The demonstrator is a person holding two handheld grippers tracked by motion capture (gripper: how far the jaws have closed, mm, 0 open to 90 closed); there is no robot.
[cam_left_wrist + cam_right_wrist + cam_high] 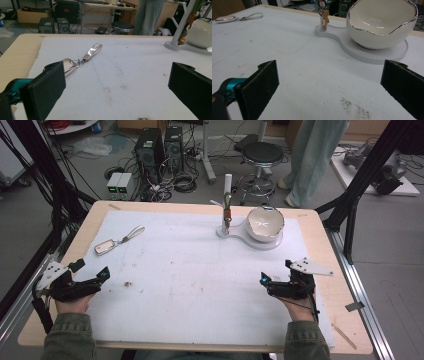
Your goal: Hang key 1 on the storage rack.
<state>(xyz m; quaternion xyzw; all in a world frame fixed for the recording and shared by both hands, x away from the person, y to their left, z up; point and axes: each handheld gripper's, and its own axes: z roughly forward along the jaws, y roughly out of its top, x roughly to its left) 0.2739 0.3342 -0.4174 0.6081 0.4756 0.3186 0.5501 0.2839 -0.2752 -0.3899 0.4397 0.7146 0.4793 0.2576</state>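
— Cables, computer towers and a black stool point(262, 154) crowd the floor behind the table point(320, 227), and someone stands back there by the stool. See the white mat point(190, 285) covering most of the wood?

— Yes. What's at the far left?

— Left claw point(92, 279), held low near the front-left edge of the mat, jaws spread wide with nothing between them. Just ahead of it, toward the back-left, lies a silver keychain point(118, 240) flat on the mat, its loop pointing away from the person.

— And further right?

— At the back centre a white stand point(235, 234) with a post, a small brown charm point(227, 215) hanging from it, and a white bowl point(265, 223) sitting on its round base.

— The other hand?

— Right claw point(266, 282), near the front-right, also released and empty, well apart from the bowl.
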